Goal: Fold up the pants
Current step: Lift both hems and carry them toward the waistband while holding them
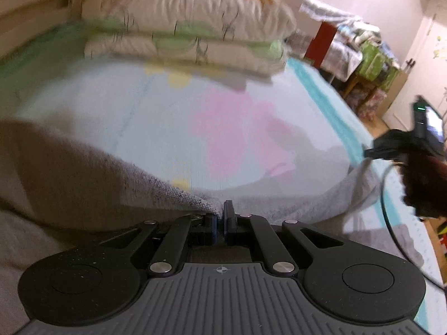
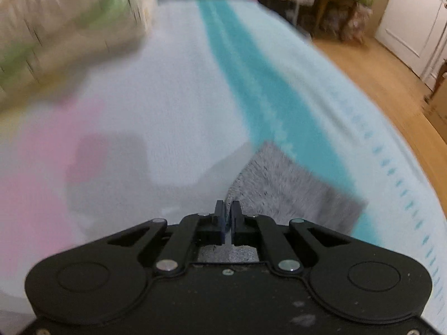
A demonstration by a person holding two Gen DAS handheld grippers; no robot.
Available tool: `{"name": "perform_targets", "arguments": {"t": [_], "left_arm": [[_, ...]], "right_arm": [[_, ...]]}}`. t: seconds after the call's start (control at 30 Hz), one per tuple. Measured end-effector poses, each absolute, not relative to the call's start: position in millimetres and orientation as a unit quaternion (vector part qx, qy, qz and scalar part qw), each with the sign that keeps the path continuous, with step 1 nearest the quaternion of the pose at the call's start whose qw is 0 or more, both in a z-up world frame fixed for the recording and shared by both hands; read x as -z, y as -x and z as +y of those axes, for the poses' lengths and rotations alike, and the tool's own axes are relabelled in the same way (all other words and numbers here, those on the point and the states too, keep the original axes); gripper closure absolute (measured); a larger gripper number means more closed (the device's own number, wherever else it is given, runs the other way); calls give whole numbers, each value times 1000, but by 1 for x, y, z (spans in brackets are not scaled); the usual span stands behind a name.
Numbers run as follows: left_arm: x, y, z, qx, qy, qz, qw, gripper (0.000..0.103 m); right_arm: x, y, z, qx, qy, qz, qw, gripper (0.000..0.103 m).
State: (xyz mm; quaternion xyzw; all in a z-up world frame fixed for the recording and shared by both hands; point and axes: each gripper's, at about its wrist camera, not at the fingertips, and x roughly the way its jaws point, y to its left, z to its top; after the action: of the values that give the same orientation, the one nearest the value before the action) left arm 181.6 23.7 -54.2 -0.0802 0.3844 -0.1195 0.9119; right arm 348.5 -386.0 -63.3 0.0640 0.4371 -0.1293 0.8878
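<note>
The grey fleece pants hang stretched between both grippers above the bed. My left gripper is shut on the pants' edge; the fabric spreads left and right from its jaws. My right gripper is shut on another part of the pants, which drape to its right over the teal stripe. The right gripper also shows at the right edge of the left wrist view, held by a hand in a dark red sleeve. Both views are blurred by motion.
The bed has a pale blue blanket with pink and yellow patches and a teal stripe. Stacked pillows and folded bedding lie at the head. Wooden floor, cluttered furniture and a white door are on the right.
</note>
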Motion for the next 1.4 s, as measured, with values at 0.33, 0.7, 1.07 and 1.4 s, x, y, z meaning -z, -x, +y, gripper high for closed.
{"name": "perform_targets", "arguments": {"t": [0.33, 0.7, 1.07, 1.4], "left_arm": [[61, -104, 17, 131, 71, 403, 903, 99], [116, -90, 1, 135, -1, 468, 873, 99], [122, -89, -2, 133, -5, 482, 866, 99], [125, -97, -1, 139, 0, 486, 863, 99]], "right_arm": [[34, -182, -420, 123, -111, 371, 914, 99], [109, -147, -410, 125, -64, 451, 881, 53], [120, -155, -350, 60, 159, 420, 891, 47], [125, -184, -342, 41, 184, 429, 883, 96]]}}
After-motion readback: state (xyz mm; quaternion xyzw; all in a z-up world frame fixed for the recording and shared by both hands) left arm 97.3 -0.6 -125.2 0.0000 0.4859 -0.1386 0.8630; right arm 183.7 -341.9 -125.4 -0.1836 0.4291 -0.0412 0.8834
